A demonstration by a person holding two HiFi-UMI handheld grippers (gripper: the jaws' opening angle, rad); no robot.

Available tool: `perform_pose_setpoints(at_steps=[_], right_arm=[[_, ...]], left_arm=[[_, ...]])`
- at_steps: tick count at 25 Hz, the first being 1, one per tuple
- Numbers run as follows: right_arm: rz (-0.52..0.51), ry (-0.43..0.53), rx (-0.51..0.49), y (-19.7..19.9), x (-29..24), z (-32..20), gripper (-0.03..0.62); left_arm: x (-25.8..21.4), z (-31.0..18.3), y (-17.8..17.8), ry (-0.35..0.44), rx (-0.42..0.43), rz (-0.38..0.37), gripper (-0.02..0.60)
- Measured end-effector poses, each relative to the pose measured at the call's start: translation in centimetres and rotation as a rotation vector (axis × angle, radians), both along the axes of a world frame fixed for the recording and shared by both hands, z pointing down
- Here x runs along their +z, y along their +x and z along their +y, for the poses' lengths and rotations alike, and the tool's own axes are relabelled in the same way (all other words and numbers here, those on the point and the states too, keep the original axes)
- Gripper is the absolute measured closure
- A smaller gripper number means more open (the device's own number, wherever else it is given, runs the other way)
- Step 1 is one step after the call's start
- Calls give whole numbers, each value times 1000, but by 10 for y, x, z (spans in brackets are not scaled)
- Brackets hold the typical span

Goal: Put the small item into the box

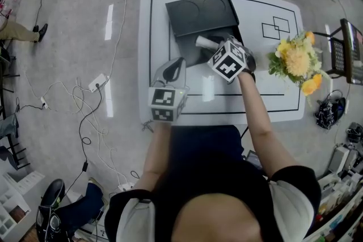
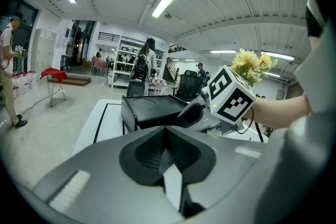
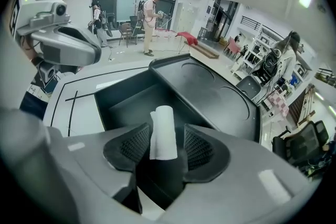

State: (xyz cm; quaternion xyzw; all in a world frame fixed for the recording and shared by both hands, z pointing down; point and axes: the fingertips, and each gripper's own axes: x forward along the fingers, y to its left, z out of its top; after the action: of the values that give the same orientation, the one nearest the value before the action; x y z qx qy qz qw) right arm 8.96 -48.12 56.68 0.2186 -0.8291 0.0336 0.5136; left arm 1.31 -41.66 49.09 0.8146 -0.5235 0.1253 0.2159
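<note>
Right gripper [image 3: 164, 148] open, roll [image 3: 163, 132] loose between jaws over box [image 3: 210, 86]; back out straight, no snagging. Left gripper [image 2: 167, 148] closed, empty.

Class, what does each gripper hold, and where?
Nothing. The right gripper stands open around the white roll, not pressing it; the left gripper is shut, empty.

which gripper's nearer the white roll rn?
Right. The right gripper hangs over the box with the white roll between its open jaws; the left gripper is off beside the box, jaws together.
</note>
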Motion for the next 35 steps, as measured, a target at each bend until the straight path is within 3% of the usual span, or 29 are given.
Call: perform_pose_setpoints(at_steps=[21,35], right_arm=[[-103,134,115,-10,-42,11,385],[-235,202,262,-1,-73,34,398]], left_arm=[[-23,9,-16,56,-35,14,572],[-31,17,-20,74,-13,8,574]])
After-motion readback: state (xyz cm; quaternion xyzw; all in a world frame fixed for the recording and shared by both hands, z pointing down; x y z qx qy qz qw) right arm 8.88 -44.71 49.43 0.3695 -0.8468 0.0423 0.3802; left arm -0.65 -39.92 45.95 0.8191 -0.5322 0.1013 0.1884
